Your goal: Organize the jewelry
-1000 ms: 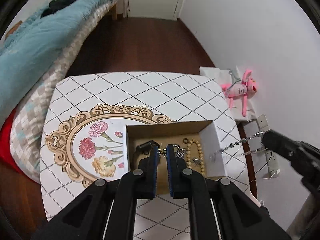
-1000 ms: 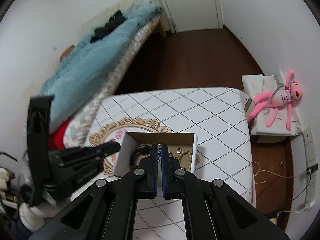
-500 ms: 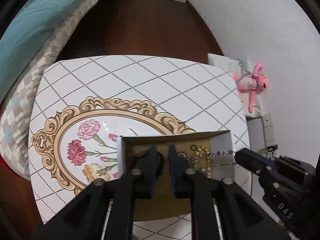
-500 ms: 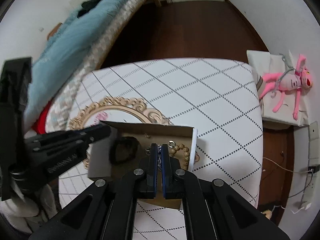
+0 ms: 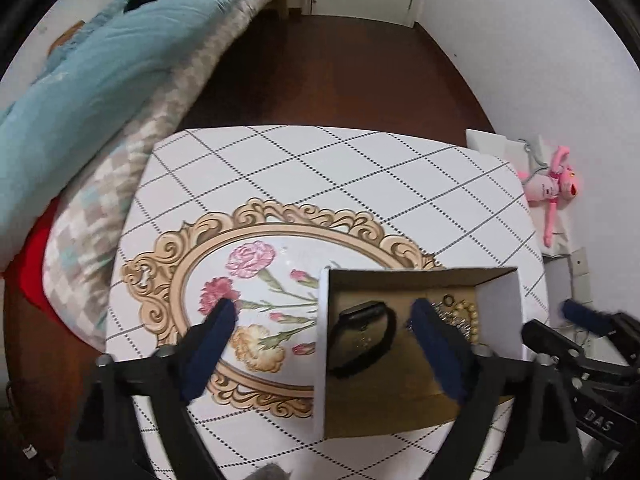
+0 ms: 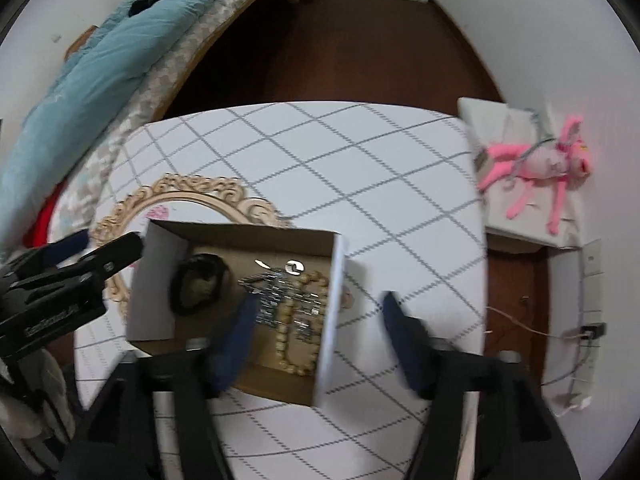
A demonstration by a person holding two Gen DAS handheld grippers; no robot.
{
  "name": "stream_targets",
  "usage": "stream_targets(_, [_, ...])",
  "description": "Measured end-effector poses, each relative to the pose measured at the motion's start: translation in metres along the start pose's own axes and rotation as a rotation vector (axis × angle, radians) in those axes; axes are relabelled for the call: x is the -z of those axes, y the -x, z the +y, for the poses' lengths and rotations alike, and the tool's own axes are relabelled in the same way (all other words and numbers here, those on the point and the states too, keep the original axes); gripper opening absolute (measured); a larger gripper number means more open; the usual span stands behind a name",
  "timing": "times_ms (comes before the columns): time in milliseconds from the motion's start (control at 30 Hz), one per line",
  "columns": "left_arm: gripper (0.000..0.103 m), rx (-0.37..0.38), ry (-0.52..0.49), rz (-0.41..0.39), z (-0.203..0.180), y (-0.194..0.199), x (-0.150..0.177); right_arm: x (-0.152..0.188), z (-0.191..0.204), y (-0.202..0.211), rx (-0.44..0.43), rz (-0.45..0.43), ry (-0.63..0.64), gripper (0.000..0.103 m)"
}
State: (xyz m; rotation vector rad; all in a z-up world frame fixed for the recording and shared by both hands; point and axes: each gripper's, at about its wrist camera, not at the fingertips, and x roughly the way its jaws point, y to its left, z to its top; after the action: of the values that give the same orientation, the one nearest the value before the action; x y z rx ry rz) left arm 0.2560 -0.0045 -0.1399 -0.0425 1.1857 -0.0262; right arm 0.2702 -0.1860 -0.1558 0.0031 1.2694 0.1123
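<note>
An open cardboard box [image 5: 322,344] [image 6: 335,304] stands on the white patterned table [image 5: 340,184] [image 6: 360,160]. Inside lie a black band [image 5: 362,338] [image 6: 198,288], a silver chain [image 6: 276,292] [image 5: 454,320] and a wooden bead bracelet [image 6: 298,340] [image 5: 470,314]. My left gripper [image 5: 324,320] is open and empty, its fingers astride the box's left wall. My right gripper [image 6: 318,312] is open and empty, its fingers astride the box's right wall, above the chain and beads.
A bed with a teal quilt [image 5: 92,76] [image 6: 100,60] lies left of the table. A pink plush toy [image 5: 554,188] [image 6: 536,168] lies on a white box by the right wall. Dark wooden floor [image 5: 320,72] stretches beyond the table.
Both grippers have opened wide. The silver chain that hung from the right gripper now lies in the box on the beads. Both cameras have shifted above the box.
</note>
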Motion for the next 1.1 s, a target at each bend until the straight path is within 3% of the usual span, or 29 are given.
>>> stream_targets(33, [0.096,-0.014,-0.009,-0.009,-0.001,0.001,0.004,0.003,0.001,0.001,0.031,-0.007,0.005,0.091])
stream_targets(200, [0.103,-0.07,-0.039,-0.037,-0.005,0.002,0.023,0.021,0.001,-0.006,0.118,-0.014,0.0,0.102])
stream_targets(333, [0.103,-0.086,-0.047,-0.043,-0.006,0.003,0.034,0.034,0.0,-0.01,0.16,-0.035,-0.017,0.102])
stream_targets(700, [0.103,-0.086,-0.037,-0.053,-0.011,0.008,0.042,0.04,-0.003,-0.002,0.177,-0.059,-0.049,0.102])
stream_targets(1100, [0.103,-0.062,-0.013,-0.131,-0.011,0.068,0.058,0.062,-0.001,0.064,0.187,-0.172,-0.076,0.102])
